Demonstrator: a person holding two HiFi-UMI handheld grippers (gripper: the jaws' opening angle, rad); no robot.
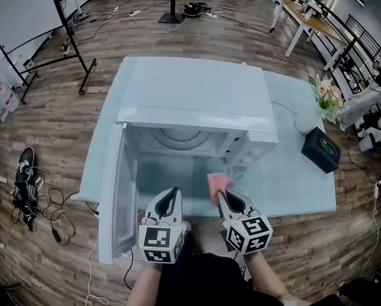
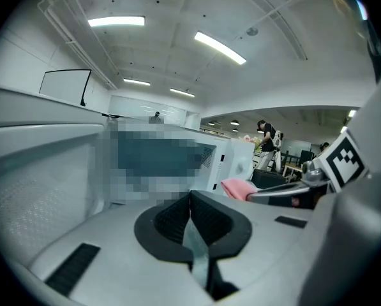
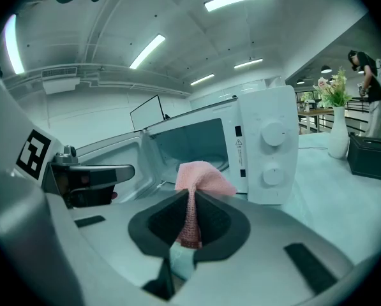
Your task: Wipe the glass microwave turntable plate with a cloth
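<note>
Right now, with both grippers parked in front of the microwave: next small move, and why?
Probably ease the right gripper forward into the cavity toward the glass plate: its jaws are shut on the pink cloth, the door stands open, and the plate sits inside the microwave.

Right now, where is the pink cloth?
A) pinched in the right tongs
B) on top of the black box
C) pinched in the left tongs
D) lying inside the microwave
A: the right gripper view shows the pink cloth squeezed between the jaws of the right tongs, in front of the open microwave, while the left tongs are shut on nothing.
</note>
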